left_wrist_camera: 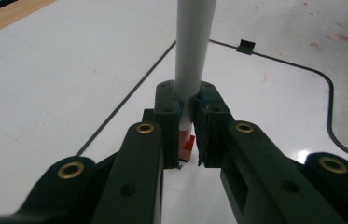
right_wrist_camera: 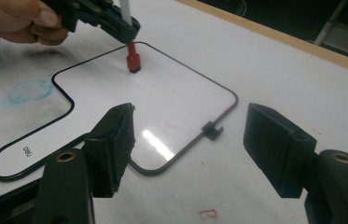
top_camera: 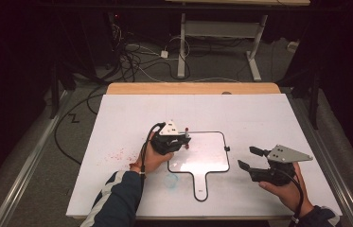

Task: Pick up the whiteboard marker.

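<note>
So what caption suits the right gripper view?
Open right tool faces the paddle-shaped whiteboard; left tool presses a marker onto it.

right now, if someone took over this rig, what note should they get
Left gripper: shut on the marker, upright, red tip touching the small whiteboard near its far left corner.
Right gripper: open, holding nothing, hovering off the board's right edge.
The board lies flat on the white table cover, handle toward the person.
Done: marker gripped and brought to the board.
Left: no clear stroke on the board yet, so the marking itself probably remains.
</note>
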